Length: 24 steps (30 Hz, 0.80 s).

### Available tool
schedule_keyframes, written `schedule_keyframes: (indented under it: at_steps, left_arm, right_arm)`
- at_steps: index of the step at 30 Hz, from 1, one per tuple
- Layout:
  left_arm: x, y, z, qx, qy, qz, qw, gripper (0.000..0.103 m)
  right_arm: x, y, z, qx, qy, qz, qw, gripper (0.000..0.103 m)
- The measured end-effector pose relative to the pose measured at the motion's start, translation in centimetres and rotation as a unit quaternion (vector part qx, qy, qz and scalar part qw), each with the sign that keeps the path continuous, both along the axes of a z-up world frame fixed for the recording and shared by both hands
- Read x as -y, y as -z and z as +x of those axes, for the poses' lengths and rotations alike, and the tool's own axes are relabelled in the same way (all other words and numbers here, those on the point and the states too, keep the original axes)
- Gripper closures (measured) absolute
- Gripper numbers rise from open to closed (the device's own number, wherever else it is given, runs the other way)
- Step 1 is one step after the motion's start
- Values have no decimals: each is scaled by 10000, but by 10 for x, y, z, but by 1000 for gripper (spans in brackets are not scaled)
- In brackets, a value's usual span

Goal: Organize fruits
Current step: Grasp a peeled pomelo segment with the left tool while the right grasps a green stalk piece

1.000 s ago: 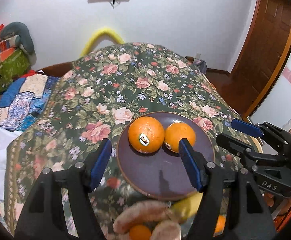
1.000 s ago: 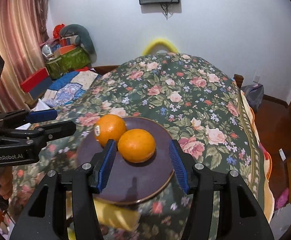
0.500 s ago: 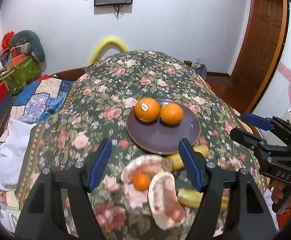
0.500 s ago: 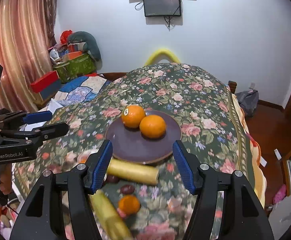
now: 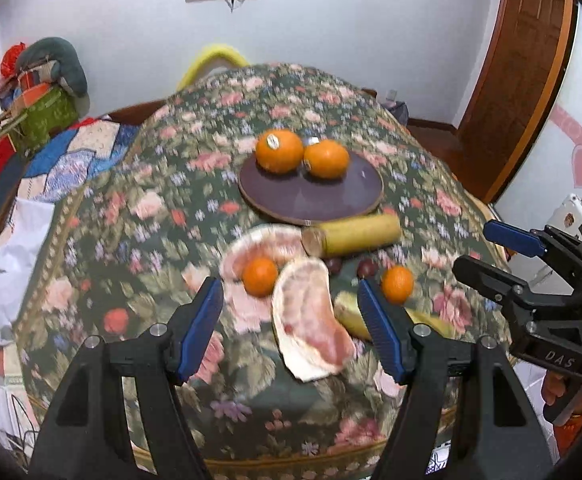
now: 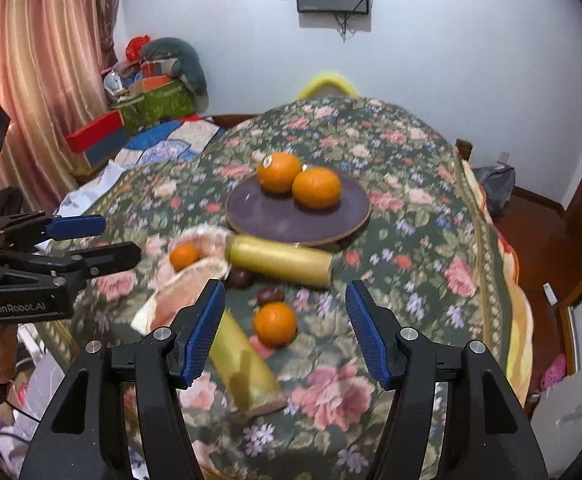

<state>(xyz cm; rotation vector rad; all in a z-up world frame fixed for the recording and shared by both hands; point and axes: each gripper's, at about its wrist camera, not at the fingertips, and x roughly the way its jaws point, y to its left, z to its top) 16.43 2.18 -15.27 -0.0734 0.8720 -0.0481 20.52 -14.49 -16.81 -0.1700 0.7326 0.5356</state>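
**Both grippers spread and empty above the fruit**

The left gripper (image 5: 291, 316) hangs above the near edge of the table (image 5: 139, 208) with its blue pads wide apart and nothing between them; straight ahead of it lie two pomelo pieces (image 5: 311, 320) with a small orange (image 5: 259, 276) resting against them; just past its right finger sits a second small orange (image 5: 397, 284), beside two dark plums (image 5: 367, 268). The right gripper (image 6: 285, 330) is likewise spread and holds nothing; that second small orange shows between its fingers, and a yellow-green stalk piece (image 6: 247, 364) lies by its left finger. Farther ahead of both tools another stalk piece (image 5: 351, 235) touches the near rim of the brown plate (image 5: 311, 200); two big oranges (image 5: 279, 156) sit side by side, touching, on the plate's far half.
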Motion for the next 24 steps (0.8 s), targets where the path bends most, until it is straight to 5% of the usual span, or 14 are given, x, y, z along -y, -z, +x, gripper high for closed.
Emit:
schedule_keyframes:
  at_steps: [19,24]
  left_arm:
    - [14,61,7,-582,110,-137,9981,34]
    - [14,72,13,-717,118,-265,9970,43]
  right_arm:
    - [-14,55,-5,-600,-261,-108,9978,44]
    - [-14,58,-5,-590,-365,-73,9976,44]
